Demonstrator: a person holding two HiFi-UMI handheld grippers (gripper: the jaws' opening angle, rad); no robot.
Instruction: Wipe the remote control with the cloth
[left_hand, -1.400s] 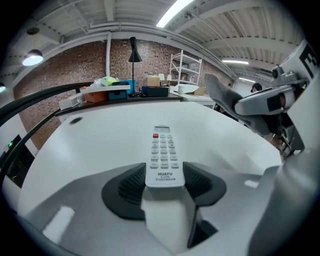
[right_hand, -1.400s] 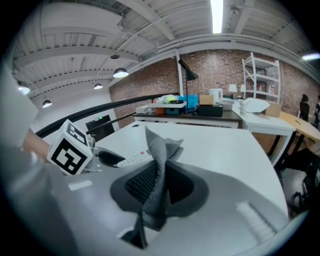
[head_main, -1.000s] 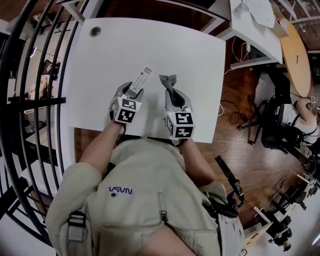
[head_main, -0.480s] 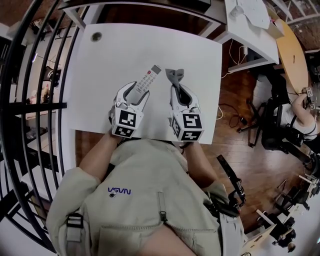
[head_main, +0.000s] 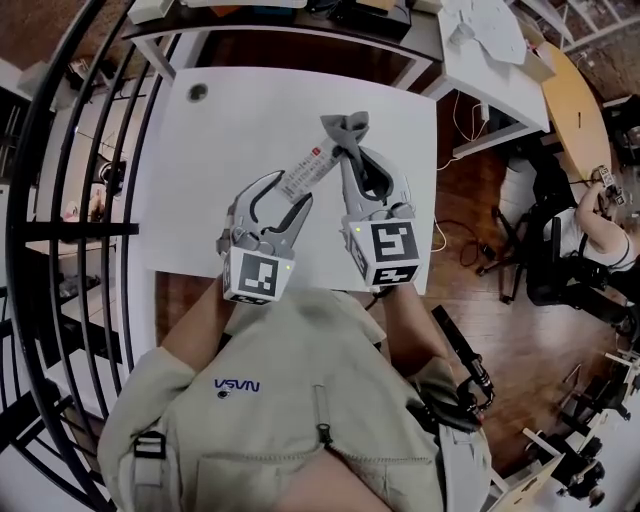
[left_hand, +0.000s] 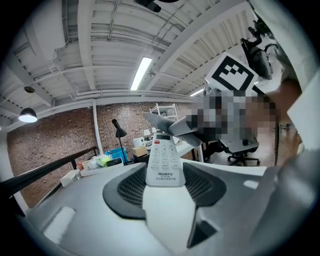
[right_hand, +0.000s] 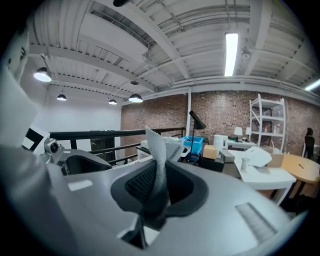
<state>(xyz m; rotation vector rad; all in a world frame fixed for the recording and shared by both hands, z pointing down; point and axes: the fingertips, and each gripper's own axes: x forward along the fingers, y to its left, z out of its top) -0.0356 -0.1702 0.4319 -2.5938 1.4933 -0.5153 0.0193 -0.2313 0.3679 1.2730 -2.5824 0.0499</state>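
1. the left hand-held gripper (head_main: 288, 192) is clamped on the near end of the remote control (head_main: 308, 165), its jaws standing moderately wide across the body. most of the remote sticks out past the pads, buttons up. downward pressure on that far end could lever it round in the grip or pop it loose.
2. both things are held in the air above the tabletop (head_main: 230, 110) and neither rests on it. a slipped remote would likely drop onto the tabletop, or past its near edge to the wooden floor (head_main: 470, 200).
3. the right hand-held gripper (head_main: 360, 160) is pinched nearly together on the grey cloth (head_main: 343, 130). the cloth is bunched into a narrow twist, with only a small flap beyond the jaws. with so little free fabric, the hard jaw tips might scrape the remote instead of the cloth.
4. the flap appears to lie across the remote's far tip only. short strokes from there could leave the keys and the gripped end unwiped.
5. the pinch on the cloth is thin, so dragging it along the raised buttons could tug it out of the jaws.
6. the two grippers sit close side by side. a hurried stroke could knock one against the other and jar the remote.
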